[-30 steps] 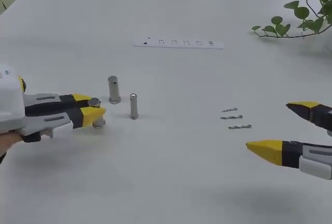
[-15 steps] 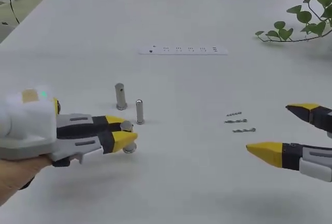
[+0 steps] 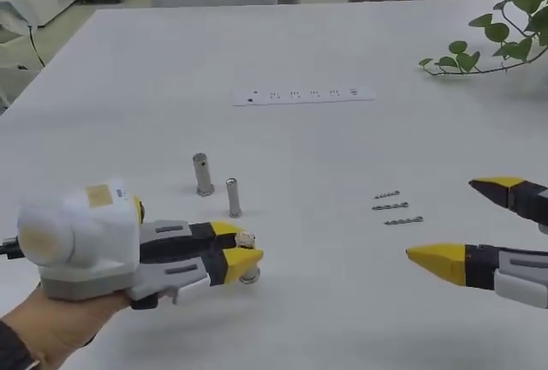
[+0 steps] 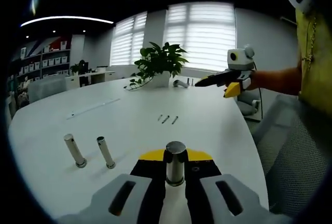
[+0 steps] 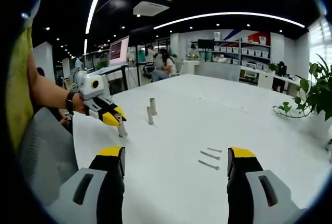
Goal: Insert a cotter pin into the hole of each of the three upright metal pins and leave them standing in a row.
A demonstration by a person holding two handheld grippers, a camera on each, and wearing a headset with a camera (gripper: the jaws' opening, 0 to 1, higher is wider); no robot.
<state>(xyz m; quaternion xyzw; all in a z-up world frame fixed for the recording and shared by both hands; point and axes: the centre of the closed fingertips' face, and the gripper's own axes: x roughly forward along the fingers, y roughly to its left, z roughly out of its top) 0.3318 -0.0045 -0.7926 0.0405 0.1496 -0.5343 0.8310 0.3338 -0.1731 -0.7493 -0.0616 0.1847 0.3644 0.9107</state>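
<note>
Head view: left gripper (image 3: 247,247), jaws clamped on one metal pin (image 3: 249,275), has carried it right and nearer, past the thick pin (image 3: 202,173) and thin pin (image 3: 233,197); right gripper (image 3: 440,219) waits spread wide beside three untouched cotter pins (image 3: 394,207); insertion looks next.

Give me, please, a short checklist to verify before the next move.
1. Left gripper fingers shut on the wide grey metal pin: ok.
2. Held pin upright on the white table: ok.
3. Farther grey metal pin and nearer thin grey metal pin standing upright, apart: ok.
4. Three small silver cotter pins lying free on the table: ok.
5. Right gripper open and empty: ok.
6. Held pin's hole facing the right gripper: cannot tell.
</note>
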